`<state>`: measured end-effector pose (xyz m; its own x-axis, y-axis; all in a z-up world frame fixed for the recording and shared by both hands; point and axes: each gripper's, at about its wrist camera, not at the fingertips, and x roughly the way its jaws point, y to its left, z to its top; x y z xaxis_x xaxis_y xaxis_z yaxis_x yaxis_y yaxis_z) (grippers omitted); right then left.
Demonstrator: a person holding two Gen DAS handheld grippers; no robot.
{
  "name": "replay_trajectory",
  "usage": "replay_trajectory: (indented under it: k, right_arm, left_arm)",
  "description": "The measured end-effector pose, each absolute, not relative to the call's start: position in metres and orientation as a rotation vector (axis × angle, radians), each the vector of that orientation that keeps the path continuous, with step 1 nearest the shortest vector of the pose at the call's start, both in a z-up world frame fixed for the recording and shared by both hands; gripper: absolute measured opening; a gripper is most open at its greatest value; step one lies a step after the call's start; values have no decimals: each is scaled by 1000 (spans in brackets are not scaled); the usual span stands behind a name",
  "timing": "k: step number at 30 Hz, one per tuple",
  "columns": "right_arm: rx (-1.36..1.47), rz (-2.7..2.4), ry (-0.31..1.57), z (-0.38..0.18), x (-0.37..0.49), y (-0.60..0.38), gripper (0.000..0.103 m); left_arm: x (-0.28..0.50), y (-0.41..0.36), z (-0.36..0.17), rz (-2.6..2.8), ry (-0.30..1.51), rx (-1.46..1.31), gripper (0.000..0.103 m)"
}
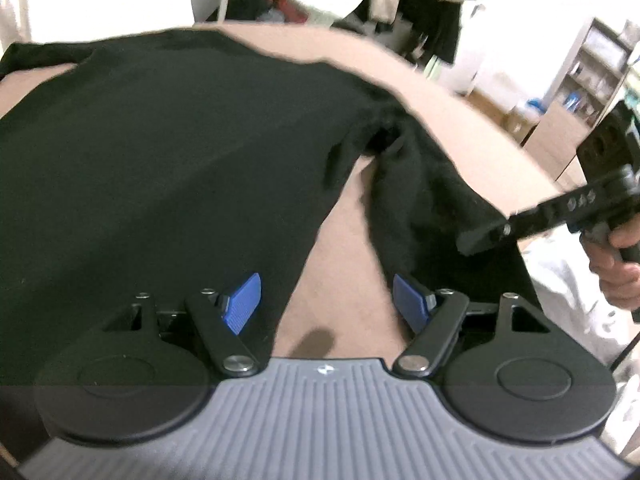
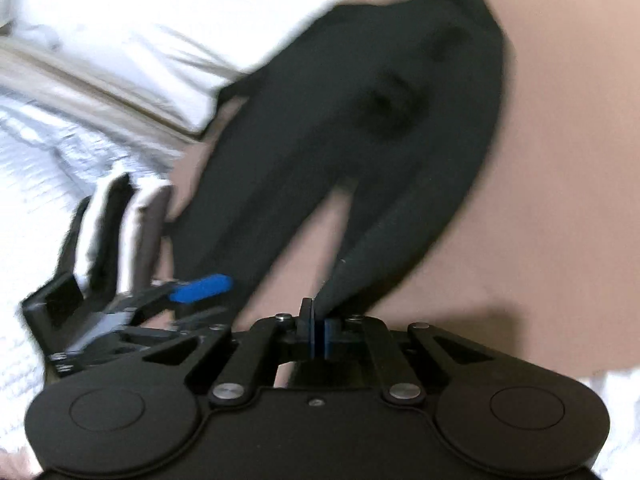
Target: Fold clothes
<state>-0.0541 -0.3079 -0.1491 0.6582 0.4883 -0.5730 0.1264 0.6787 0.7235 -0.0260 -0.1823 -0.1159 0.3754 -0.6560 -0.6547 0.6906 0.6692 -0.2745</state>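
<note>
A black long-sleeved garment (image 1: 168, 148) lies spread on a tan surface (image 1: 344, 264). Its sleeve (image 1: 432, 200) runs down the right side, apart from the body. My left gripper (image 1: 326, 304) is open above the bare strip between body and sleeve, its blue pads (image 1: 244, 304) holding nothing. In the right wrist view, my right gripper (image 2: 320, 332) is shut on the sleeve's end (image 2: 340, 280), the cloth rising into the closed pads. The sleeve (image 2: 360, 120) stretches away from it, blurred. The right gripper (image 1: 468, 242) also shows in the left wrist view, at the sleeve's outer edge.
A person's hand (image 1: 616, 264) holds the right gripper's handle. White bedding (image 2: 100, 40) lies beside the tan surface. The left gripper (image 2: 200, 288) sits at the left of the right wrist view. Hanging clothes (image 1: 432, 0) and a white shelf unit (image 1: 592, 64) stand beyond the far edge.
</note>
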Motion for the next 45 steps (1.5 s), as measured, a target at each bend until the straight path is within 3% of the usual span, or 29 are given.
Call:
replay_trajectory:
  k: [7,18,24,28,31,35,40,42,45]
  right_arm:
    - [710,232,785,-90,-28,-321,7]
    - [371,210,877,18,125,-336,8]
    - [333,207,986,-12,232,-297,12]
    - [469,211,982,-50,263,-296,33]
    - [481,298,946,-58,262,-299,47]
    - [515,461,888,-52,241,-317,48]
    - [663,290,603,-46,152,-365,50]
    - [700,193,505,-56,108,-383,51]
    - [598,7,546,-85,63,-387,51]
  left_arm:
    - [-26,-182,-108,-941,785,5,73]
    - [12,-132,-95,-763,776,-84,73]
    - [31,-98,-114,-670,850,-162,73]
    - [34,-94,-122,-645,855,-128,73]
    - [37,-100,-126,-631,835,-79,73]
    - [61,-122,-118,-661,842,-103,73]
    - [114,-165,-89,-739,845,-255,74]
    - [135,-189,-79,-805,882,-328,79]
    - [150,-224,-78,-866,937,-406,80]
